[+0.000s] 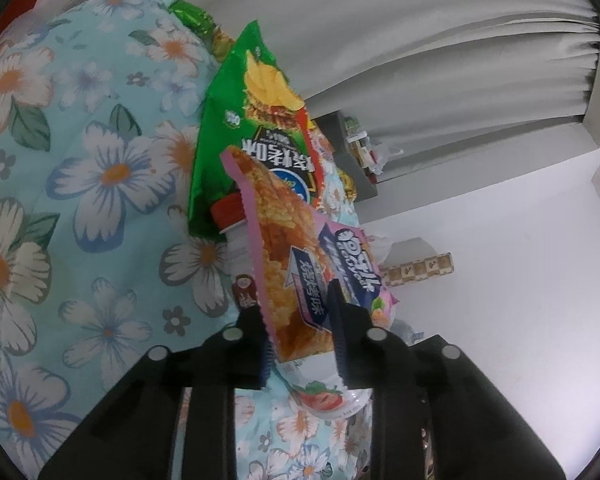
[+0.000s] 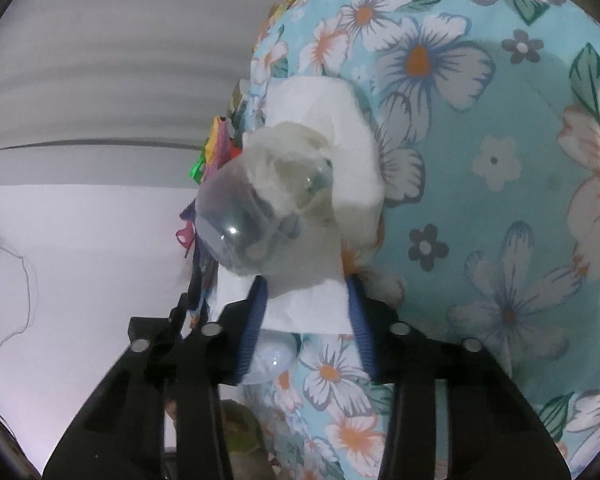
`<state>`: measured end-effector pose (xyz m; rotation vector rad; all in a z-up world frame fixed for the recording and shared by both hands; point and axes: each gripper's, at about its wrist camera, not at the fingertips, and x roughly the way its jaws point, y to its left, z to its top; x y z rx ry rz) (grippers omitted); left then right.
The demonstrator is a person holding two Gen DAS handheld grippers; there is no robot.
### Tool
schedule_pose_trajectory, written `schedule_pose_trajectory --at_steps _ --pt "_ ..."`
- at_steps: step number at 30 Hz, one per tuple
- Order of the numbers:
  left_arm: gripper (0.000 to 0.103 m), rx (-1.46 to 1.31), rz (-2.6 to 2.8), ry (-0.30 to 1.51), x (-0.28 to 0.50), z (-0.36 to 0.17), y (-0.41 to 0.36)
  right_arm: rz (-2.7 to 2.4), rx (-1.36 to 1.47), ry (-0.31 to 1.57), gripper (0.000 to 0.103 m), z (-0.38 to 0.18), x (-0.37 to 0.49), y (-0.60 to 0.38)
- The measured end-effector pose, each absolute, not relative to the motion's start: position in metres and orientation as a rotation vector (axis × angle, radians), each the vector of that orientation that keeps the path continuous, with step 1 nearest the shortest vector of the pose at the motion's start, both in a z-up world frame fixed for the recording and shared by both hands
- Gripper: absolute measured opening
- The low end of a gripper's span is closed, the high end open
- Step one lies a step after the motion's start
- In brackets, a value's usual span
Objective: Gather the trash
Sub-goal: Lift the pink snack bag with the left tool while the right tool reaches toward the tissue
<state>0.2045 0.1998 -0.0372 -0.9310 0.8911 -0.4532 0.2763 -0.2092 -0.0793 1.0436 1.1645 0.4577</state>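
Observation:
In the left wrist view my left gripper (image 1: 302, 340) is shut on a pink and orange snack packet (image 1: 296, 264). A green chip bag (image 1: 256, 128) and a clear bottle with a red cap (image 1: 230, 210) lie just beyond it on the floral blue bedsheet (image 1: 80, 200). In the right wrist view my right gripper (image 2: 306, 320) is shut on a white tissue (image 2: 324, 160), with a clear plastic cup (image 2: 244, 216) stuffed with tissue against it. Colourful wrappers (image 2: 216, 148) poke out behind the cup.
Grey curtains (image 1: 460, 40) and a white wall (image 1: 520, 320) fill the far side. A grey shelf with small items (image 1: 364, 148) and a patterned box (image 1: 420, 270) stand by the wall. The floral sheet (image 2: 500, 160) fills the right of the right wrist view.

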Motion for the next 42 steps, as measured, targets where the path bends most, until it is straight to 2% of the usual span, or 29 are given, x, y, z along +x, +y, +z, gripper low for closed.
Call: schedule_pose_trajectory --at_steps 4,9,21,30,42 --pt "0.015 -0.929 -0.474 0.862 0.200 -0.031 0.200 0.473 1.015 1.153 0.013 -0.070 0.270 -0.206" --pt "0.012 -0.927 -0.497 0.815 0.195 -0.022 0.201 0.492 0.961 1.118 0.003 -0.051 0.260 -0.200" --pt "0.003 -0.912 -0.635 0.644 0.176 0.020 0.196 0.554 0.879 0.998 0.000 0.000 0.251 -0.190" --pt "0.002 -0.893 -0.738 0.510 0.157 0.058 0.192 0.591 0.852 0.903 0.000 0.032 0.235 -0.198" --pt "0.002 -0.822 -0.795 0.422 0.129 0.099 0.180 0.605 0.846 0.766 0.000 0.071 0.194 -0.224"
